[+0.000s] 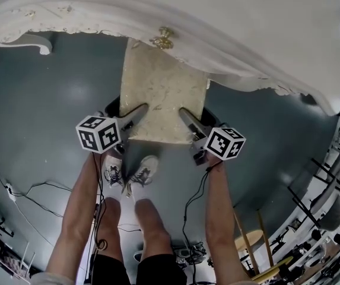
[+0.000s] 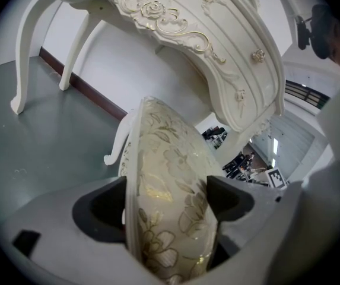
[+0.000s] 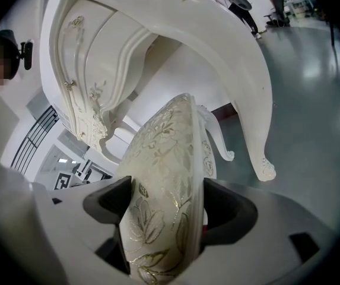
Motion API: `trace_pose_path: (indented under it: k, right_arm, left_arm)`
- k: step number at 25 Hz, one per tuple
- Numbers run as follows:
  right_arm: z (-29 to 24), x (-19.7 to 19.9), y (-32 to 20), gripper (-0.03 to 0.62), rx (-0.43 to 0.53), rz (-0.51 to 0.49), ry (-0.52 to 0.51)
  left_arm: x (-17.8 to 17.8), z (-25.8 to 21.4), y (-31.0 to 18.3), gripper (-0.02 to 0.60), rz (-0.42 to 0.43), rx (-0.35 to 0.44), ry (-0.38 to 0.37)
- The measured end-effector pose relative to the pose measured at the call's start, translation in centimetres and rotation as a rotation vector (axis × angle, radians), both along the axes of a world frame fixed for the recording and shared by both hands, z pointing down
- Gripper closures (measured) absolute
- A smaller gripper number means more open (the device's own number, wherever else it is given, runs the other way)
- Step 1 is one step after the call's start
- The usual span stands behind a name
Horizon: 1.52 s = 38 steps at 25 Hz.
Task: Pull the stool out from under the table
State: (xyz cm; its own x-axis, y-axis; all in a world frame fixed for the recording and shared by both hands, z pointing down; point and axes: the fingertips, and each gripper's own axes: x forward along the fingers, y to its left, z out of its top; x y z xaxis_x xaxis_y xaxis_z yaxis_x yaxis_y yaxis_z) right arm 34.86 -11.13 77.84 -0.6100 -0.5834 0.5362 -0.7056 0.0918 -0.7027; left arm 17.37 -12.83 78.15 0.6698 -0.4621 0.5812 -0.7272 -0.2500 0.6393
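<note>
Cream floral stool sits half under the white tabletop, near edge toward your feet. Your left tool and right tool each clamp that edge, one at each corner.

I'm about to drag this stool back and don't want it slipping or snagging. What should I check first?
1. Left tongs clamped on the stool seat: ok.
2. Right tongs clamped on the seat: ok.
3. Seat clear of the table underside: ok, a gap shows in both gripper views.
4. Stool leg apart from table leg: ok on that side.
5. Path behind the stool free: not ok, shoes stand right at the seat's near edge.
6. Near legs free: cannot tell, hidden under the seat.
</note>
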Motion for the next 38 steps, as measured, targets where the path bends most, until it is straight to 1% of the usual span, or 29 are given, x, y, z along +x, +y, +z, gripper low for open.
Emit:
trace_pose_path:
  k: [3, 9, 12, 17, 21, 27, 32, 38]
  right_arm:
    - [-0.2, 0.1, 0.1, 0.215, 0.017, 0.009, 0.011]
    - [-1.0, -0.5, 0.1, 0.215, 0.05, 0.059, 0.017]
    - [-1.7, -1.1, -0.1, 0.215, 0.051, 0.075, 0.01]
    - [-2.7, -2.7, 0.6, 0.217, 0.042, 0.051, 0.01]
    - [-3.6, -4.6, 1.5, 0.217, 0.042, 0.006, 0.02]
    - [-5.1, -8.2, 2.9, 0.217, 0.049, -0.036, 0.009]
    - [-7.2, -11.9, 3.7, 0.217, 0.062, -0.07, -0.006]
    - [-9.1, -17.2, 4.1, 0.217, 0.068, -0.136, -0.015]
  left_arm:
    - [0.0, -0.2, 0.1, 0.161, 0.006, 0.007, -0.004]
    - [-0.8, -1.0, -0.6, 0.167, 0.012, 0.064, -0.036]
    - [-1.5, -1.7, -0.8, 0.172, 0.011, 0.059, -0.041]
    - [-3.3, -2.5, 0.4, 0.175, -0.019, 0.033, -0.032]
    - [-5.3, -2.9, 2.1, 0.175, -0.067, 0.014, -0.017]
    - [-9.0, -4.7, 4.3, 0.175, -0.114, 0.017, -0.031]
    - [-12.8, -6.9, 5.7, 0.175, -0.151, 0.029, -0.041]
    - [-18.1, -8.9, 7.4, 0.175, -0.218, 0.032, -0.047]
